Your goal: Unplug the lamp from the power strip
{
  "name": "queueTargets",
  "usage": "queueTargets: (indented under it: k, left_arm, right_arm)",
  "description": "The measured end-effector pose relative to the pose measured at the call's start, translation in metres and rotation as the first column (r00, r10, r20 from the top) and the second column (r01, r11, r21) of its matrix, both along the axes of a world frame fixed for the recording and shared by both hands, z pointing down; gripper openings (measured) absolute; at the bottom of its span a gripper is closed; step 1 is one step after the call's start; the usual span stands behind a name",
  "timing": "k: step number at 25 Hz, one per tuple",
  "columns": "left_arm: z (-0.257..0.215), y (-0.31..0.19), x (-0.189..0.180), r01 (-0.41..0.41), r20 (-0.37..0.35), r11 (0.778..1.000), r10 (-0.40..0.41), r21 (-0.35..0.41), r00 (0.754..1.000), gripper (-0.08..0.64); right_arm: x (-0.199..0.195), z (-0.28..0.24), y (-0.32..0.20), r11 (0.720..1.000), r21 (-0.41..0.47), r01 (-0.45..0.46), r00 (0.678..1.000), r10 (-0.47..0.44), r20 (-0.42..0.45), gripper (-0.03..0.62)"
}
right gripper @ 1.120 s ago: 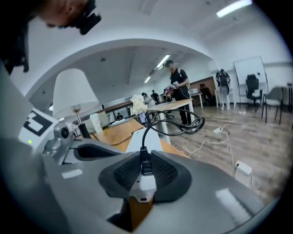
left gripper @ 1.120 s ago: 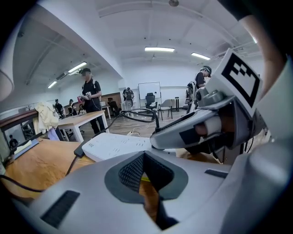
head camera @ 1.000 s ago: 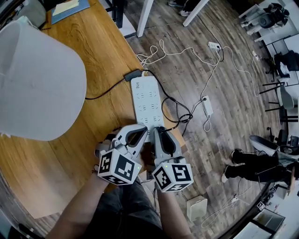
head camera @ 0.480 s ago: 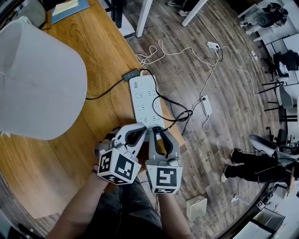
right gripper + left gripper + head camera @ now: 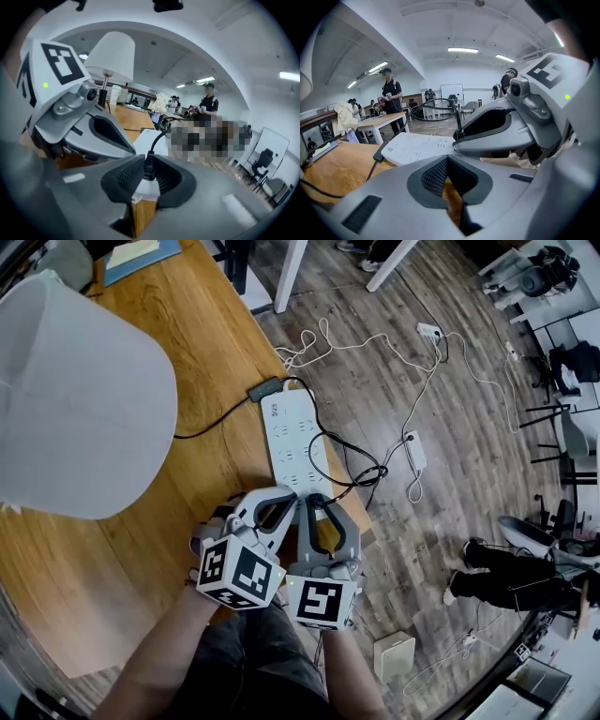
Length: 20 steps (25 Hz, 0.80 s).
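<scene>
"Pinching anything, the right tongs (image 5: 149, 169)?"
"Yes, the small black moulded plug (image 5: 149, 161), upright at the near end of the long white plastic power strip (image 5: 289, 442)."
"And the left tongs (image 5: 446, 159)?"
"Pressed together, empty, just beside them over the wooden bench (image 5: 211, 343). The big white-shaded lamp (image 5: 80, 399) stands far left."

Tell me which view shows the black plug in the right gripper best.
The right gripper view: the black plug stands close up between the right gripper's pads, cord above. The head view mostly hides it under that gripper; the left gripper view shows only a small sliver at the power strip.
</scene>
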<state>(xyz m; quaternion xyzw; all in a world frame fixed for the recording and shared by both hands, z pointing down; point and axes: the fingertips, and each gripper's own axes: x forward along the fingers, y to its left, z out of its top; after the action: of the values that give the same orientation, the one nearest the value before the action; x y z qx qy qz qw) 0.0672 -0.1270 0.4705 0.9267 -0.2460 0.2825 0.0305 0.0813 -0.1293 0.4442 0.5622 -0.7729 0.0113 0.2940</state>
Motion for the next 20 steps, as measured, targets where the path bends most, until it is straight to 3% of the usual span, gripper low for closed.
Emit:
queueTargets:
  k: [2,4,5,7,9,10,14,17,20]
  left_arm:
    - [-0.001,0.0,0.0,0.0,-0.002,1.0,0.0,0.0,1.0,-0.006]
    - [0.0,0.0,0.0,0.001,-0.005,1.0,-0.001,0.0,1.0,-0.006]
    - [0.0,0.0,0.0,0.001,-0.006,1.0,-0.001,-0.001,1.0,-0.006]
    - [0.0,0.0,0.002,-0.004,-0.005,1.0,0.004,-0.004,1.0,-0.006]
    - [0.001,0.002,0.004,-0.017,0.01,1.0,0.017,-0.009,1.0,-0.006]
    - [0.001,0.002,0.004,-0.029,0.026,0.999,0.03,-0.014,0.999,-0.006]
    - [0.0,0.0,0.006,-0.073,0.057,0.997,0.074,-0.005,0.996,-0.005]
    - [-0.003,-0.01,0.005,-0.041,0.033,0.999,0.04,0.031,0.999,-0.005]
    - [-0.003,-0.016,0.007,-0.029,0.009,1.0,0.029,0.004,1.0,-0.005]
  right_arm:
    - [-0.002,-0.003,0.0,1.0,0.026,0.011,1.0,-0.011,-0.009,0.071]
    - [0.0,-0.004,-0.001,0.999,0.016,-0.029,0.993,0.027,0.118,0.071]
    - [0.005,-0.003,-0.002,0.998,-0.008,-0.07,0.971,0.07,0.229,0.071]
    - [0.019,0.003,-0.001,0.986,-0.08,-0.148,0.885,0.169,0.434,0.071]
    - [0.026,0.008,0.001,0.975,-0.13,-0.179,0.814,0.221,0.537,0.071]
    - [0.027,0.009,0.001,0.975,-0.135,-0.177,0.81,0.222,0.543,0.071]
    - [0.023,0.011,0.001,0.987,-0.098,-0.129,0.9,0.158,0.407,0.071]
    - [0.022,0.012,0.0,0.989,-0.085,-0.118,0.92,0.141,0.365,0.072]
    - [0.019,0.009,-0.003,0.991,-0.066,-0.114,0.937,0.13,0.324,0.075]
